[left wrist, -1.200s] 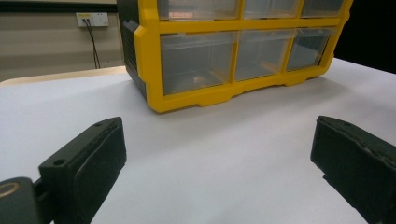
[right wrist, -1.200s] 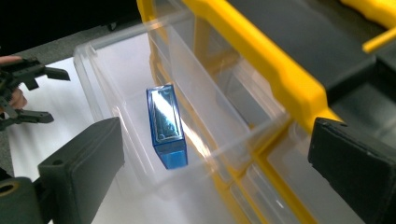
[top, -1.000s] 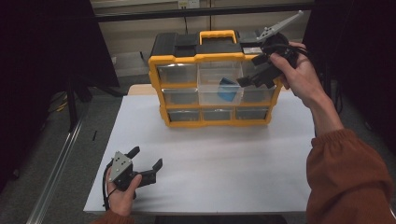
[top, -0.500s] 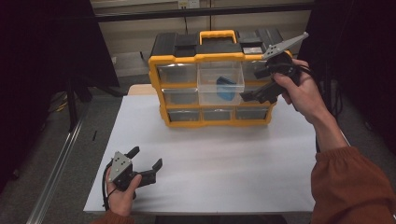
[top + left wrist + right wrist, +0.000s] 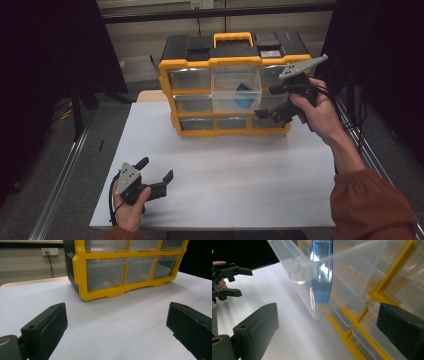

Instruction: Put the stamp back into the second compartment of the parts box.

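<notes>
Right tongs (image 5: 272,102) lower, backed off drawer (image 5: 236,90), hand (image 5: 320,112) raised.

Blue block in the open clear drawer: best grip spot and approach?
Grip the blue block across its two broad flat faces, coming down from above. It stands on edge, leaning inside the pulled-out clear drawer, whose walls close off the sides while its top is open. The right gripper, open beside the drawer, is nearest.

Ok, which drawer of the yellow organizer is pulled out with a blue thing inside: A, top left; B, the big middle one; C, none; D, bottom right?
B: the large clear middle drawer juts forward of the yellow organizer with the blue object inside.
</notes>
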A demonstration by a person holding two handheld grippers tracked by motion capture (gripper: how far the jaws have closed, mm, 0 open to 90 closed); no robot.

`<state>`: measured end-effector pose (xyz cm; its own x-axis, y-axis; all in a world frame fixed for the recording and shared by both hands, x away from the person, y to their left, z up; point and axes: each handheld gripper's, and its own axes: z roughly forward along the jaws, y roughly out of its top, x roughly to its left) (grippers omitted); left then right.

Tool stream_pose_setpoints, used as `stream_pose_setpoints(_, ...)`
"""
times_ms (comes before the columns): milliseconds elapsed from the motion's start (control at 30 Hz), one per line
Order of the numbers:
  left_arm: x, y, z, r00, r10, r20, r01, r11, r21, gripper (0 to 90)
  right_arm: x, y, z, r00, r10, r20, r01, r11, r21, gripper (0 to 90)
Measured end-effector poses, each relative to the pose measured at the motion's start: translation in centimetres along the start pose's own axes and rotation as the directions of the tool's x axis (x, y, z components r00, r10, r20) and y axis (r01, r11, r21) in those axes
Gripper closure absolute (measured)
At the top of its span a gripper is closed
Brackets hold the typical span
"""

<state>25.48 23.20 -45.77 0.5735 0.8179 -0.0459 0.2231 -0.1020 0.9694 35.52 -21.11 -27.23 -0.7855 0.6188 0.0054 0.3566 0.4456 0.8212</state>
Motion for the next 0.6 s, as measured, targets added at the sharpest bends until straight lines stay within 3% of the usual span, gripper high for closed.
stream_pose_setpoints(367, 0.0, 0.0, -0.1, 1.0, 0.003, 0.001, -0.003, 1.0, -0.004, 3.6, 0.5, -3.4, 0.8, 0.9994, 0.033, 0.015, -0.032, 0.997, -0.067, 3.9)
stream_pose_setpoints(600, 0.0, 0.0, -0.1, 1.0, 0.0, 0.009, 0.001, 1.0, -0.003, 3.6, 0.8, -5.5, 1.6, 0.9974, 0.046, 0.056, -0.04, 0.994, -0.098, 4.1)
